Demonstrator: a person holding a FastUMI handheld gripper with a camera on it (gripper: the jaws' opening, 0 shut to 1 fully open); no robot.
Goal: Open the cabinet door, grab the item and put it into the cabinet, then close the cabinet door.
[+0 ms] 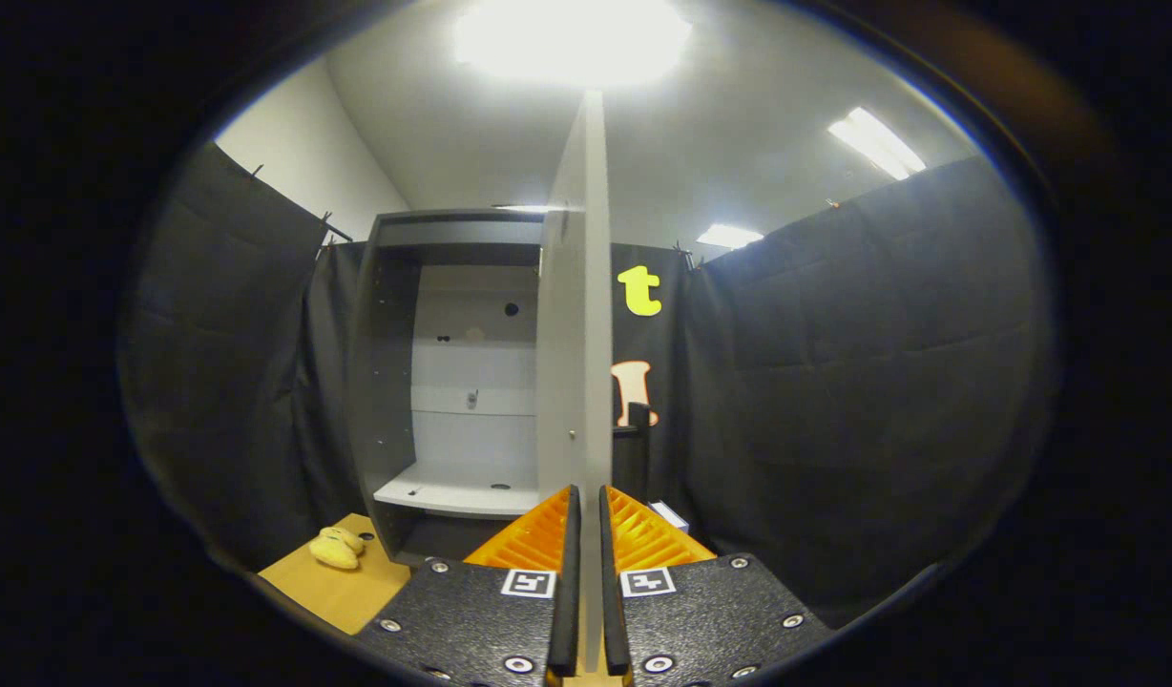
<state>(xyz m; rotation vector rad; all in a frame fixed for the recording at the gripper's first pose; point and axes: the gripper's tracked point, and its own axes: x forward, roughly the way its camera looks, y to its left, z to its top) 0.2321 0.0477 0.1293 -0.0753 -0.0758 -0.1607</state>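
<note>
The gripper (586, 534) is pinching the free edge of the cabinet door (578, 363): its two black fingers (569, 572) are standing nearly parallel with only the thin panel between them, so both appear to be pressing on the door's edge. The door is standing edge-on to the camera, its long axis running straight up from the fingers, swung well out from the cabinet (452, 382), whose interior is lying open to the left of the panel. The bottom shelf (452, 491) inside is showing bare and pale, with a back wall behind it and free room above. The item to be stowed, a small yellow soft object (336, 548), is resting on the tan tabletop (347, 587), down and to the left of the fingers, just beside the cabinet's lower left corner. By my judgement, the next move is calling for letting go of the door edge and swinging left and downward, keeping clear of the cabinet's side wall.
</note>
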